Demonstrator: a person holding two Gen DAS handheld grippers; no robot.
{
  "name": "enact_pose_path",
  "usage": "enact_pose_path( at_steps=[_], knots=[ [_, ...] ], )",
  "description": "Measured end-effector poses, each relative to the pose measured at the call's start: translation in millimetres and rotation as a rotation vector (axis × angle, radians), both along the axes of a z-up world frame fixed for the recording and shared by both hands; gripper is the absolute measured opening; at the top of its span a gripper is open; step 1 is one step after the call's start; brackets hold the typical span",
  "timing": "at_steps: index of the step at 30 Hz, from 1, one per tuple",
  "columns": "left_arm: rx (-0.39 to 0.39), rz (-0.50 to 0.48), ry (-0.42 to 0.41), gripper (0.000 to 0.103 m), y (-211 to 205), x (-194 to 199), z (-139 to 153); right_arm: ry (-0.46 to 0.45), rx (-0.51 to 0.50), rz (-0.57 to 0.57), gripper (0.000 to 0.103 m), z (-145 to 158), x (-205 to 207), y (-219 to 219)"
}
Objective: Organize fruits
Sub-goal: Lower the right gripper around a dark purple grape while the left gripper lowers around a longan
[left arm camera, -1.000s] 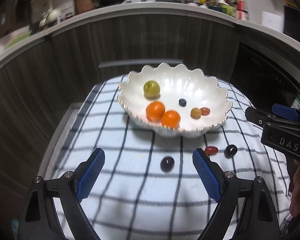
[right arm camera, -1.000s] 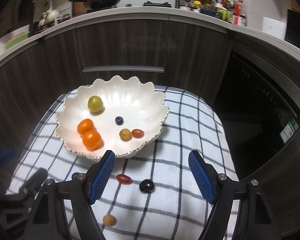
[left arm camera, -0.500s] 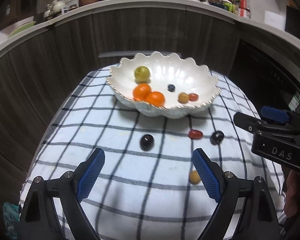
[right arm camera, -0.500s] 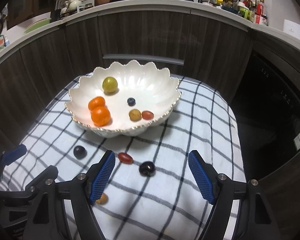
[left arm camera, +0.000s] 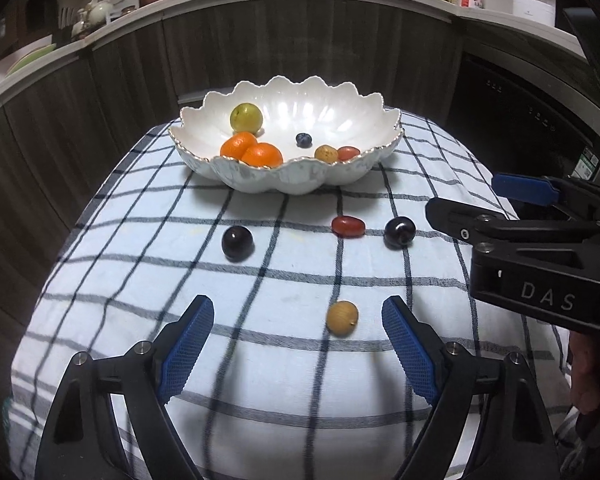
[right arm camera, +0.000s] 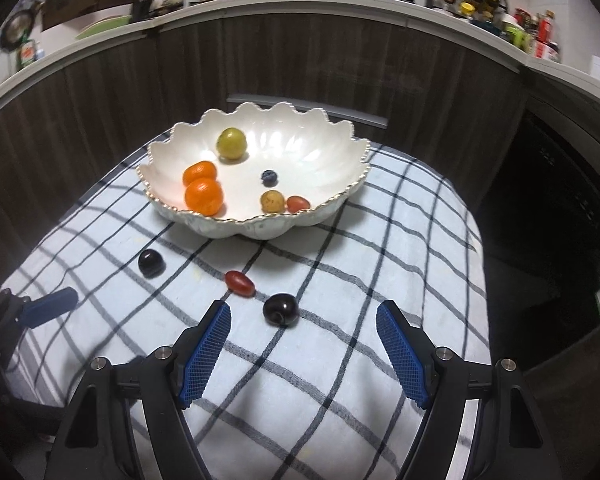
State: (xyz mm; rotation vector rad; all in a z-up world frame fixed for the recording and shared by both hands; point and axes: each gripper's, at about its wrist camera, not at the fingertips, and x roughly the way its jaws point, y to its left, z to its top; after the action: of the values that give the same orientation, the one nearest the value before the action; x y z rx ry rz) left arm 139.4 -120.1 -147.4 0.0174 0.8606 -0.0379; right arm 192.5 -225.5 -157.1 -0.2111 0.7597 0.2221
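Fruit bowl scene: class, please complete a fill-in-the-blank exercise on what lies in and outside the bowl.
1. The white scalloped bowl holds ____ orange fruits.
2. The checked cloth has ____ loose fruits lying on it.
3. The small tan fruit lies nearest the ____ gripper.
4. Both grippers' jaws are ____.

Missing words: two; four; left; open

My left gripper point(left arm camera: 298, 338) and right gripper point(right arm camera: 303, 344) match: black angular frames, silver screws near each finger base, blue cross-hatched pads point(left arm camera: 188, 350) inside the tips. White letters "DAS" point(left arm camera: 548, 301) mark the right one's side.
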Motion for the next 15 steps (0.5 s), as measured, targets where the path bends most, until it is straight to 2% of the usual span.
enact_pose_path(
  at_steps=[5,12,15],
  knots=[
    [0.006,0.034,0.009,0.077,-8,2,-9,-0.001,-0.037,0.101,0.076,-7,8,-2],
    [0.008,0.054,0.029,0.075,-17,4,-21,0.027,-0.042,0.212,0.075,-25,19,-2],
    [0.006,0.069,0.033,0.071,-18,7,-27,0.041,-0.029,0.239,0.073,-33,24,-2]
  ],
)
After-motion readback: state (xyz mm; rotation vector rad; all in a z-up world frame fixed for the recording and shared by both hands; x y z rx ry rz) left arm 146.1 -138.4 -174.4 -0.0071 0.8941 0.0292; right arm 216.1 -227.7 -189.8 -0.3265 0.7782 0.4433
